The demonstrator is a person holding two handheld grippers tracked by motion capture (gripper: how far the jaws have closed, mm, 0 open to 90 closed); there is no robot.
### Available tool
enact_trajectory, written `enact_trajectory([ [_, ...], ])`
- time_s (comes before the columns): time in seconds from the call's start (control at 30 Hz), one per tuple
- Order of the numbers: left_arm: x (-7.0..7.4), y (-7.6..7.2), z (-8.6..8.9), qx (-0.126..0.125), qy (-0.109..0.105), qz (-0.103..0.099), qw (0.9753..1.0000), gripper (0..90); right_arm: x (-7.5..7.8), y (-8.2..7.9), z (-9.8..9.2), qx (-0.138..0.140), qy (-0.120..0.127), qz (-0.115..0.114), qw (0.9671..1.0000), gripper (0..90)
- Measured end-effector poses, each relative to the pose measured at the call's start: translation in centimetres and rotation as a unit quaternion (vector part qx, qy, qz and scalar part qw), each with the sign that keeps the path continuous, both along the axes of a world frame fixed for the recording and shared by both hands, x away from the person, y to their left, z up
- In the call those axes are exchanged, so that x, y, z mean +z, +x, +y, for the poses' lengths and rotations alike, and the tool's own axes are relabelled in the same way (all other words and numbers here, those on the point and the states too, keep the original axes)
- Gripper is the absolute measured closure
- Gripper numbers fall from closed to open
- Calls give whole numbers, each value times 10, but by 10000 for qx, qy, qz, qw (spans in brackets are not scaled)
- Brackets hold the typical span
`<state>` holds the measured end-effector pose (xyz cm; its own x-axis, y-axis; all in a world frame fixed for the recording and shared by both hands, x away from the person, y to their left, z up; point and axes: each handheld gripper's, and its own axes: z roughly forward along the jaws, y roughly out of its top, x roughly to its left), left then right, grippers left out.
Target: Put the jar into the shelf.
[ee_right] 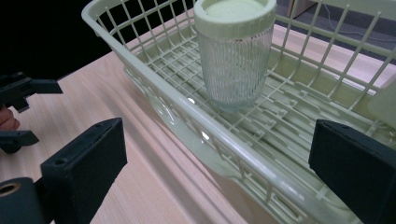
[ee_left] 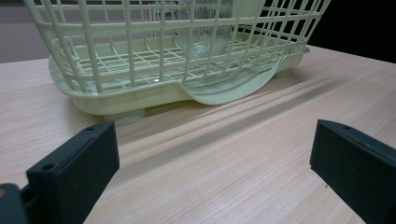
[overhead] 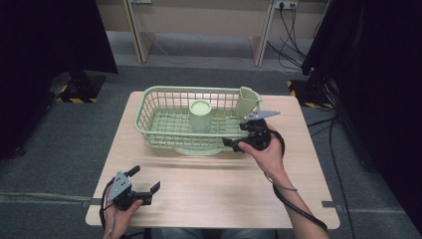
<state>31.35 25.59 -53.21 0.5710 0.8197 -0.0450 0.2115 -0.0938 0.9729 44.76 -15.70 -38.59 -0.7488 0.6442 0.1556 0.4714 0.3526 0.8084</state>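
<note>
A pale green wire-style dish basket stands at the table's far middle. Upright in it is a ribbed glass jar with a green lid, seen close in the right gripper view. A green cutlery cup hangs in the basket's back right corner. My right gripper is open at the basket's front right edge, its jaws either side of the rim, nothing held. My left gripper rests open near the front left of the table, facing the basket with bare wood between its jaws.
A drip tray spout sticks out under the basket's front side onto the wooden table. The other gripper shows at the left of the right gripper view. Cables and dark stands are on the floor beyond the table.
</note>
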Motion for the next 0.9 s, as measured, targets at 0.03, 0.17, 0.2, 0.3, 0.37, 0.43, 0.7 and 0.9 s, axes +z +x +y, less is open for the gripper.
enact_trajectory([
  [0.03,0,0,0,0,0,-1,10000,8,-2,-1,-1,-8,16,-1,10000,46],
  [0.17,0,0,0,6,23,0,10000,8,-10,-7,-8,-55,106,-44,9999,45],
  [0.2,0,0,0,6,23,0,10000,8,-10,-7,-8,-55,106,-44,9999,45],
  [0.3,0,0,0,16,8,4,10000,8,-12,-12,-13,-140,176,-191,9996,47],
  [0.37,0,0,0,24,3,14,10000,8,-7,-19,-19,-164,450,-383,9981,49],
  [0.43,0,0,0,28,10,11,10000,8,-3,-24,-22,-160,420,-402,9982,46],
  [0.7,0,0,0,46,-7,21,10000,8,-1,-35,-29,-190,369,-423,9982,46],
  [0.9,0,0,0,52,-8,24,10000,8,-6,-42,-37,-231,331,-366,9985,45],
])
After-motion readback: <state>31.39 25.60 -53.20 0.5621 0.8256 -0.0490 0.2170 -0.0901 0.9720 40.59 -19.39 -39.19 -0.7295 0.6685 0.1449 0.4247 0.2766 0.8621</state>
